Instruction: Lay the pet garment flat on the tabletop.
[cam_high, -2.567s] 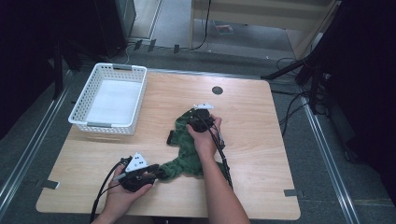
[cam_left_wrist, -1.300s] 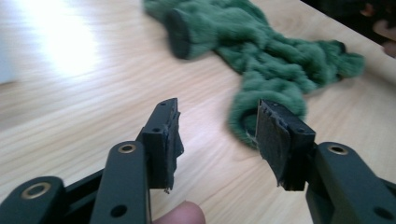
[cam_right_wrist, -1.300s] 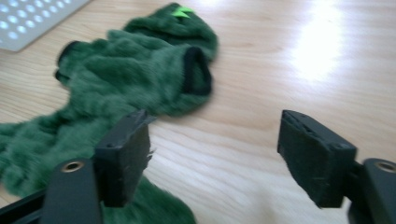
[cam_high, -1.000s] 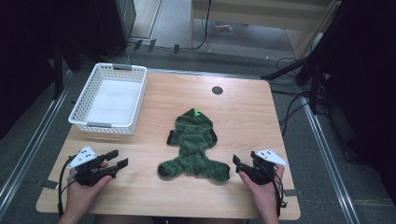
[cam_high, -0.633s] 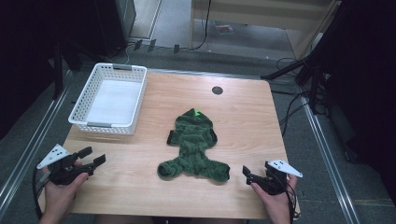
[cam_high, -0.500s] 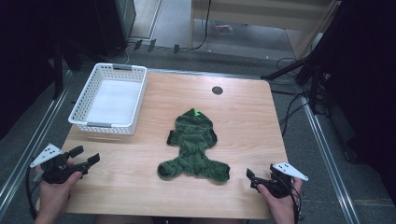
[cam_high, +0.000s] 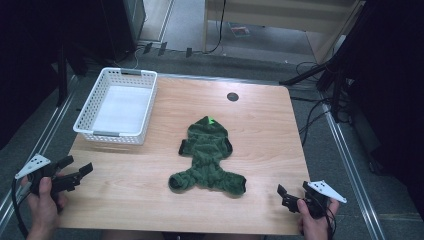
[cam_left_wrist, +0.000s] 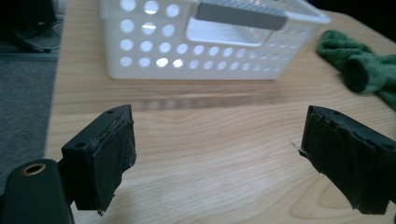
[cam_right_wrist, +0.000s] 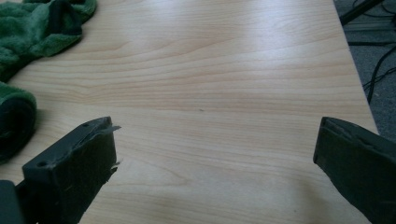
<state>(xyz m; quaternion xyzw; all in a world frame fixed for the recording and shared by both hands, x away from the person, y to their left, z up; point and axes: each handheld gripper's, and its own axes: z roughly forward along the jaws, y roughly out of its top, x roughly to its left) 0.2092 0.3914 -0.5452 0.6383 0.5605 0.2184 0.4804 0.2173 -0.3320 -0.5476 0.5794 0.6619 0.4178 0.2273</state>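
The left gripper (cam_high: 75, 172) sits at the near left corner of the table (cam_high: 265, 130), held in the person's left hand (cam_high: 44, 202). Its jaws are spread wide with nothing between them — in the left gripper view only bare wood lies in the gap. Beyond it, at the far left of the table, stands a white perforated basket (cam_high: 90, 131); its floor looks bare, with no object in it. In the middle of the tabletop lies a small green hooded garment (cam_high: 207, 157), spread flat with its hood toward the far edge and its legs toward the near edge, well apart from both grippers. A dark round grommet (cam_high: 232, 96) sits near the far edge. The right gripper (cam_high: 291, 195) is at the near right corner, its jaws also wide apart and empty — open wood stretches ahead of it to the table's right edge.
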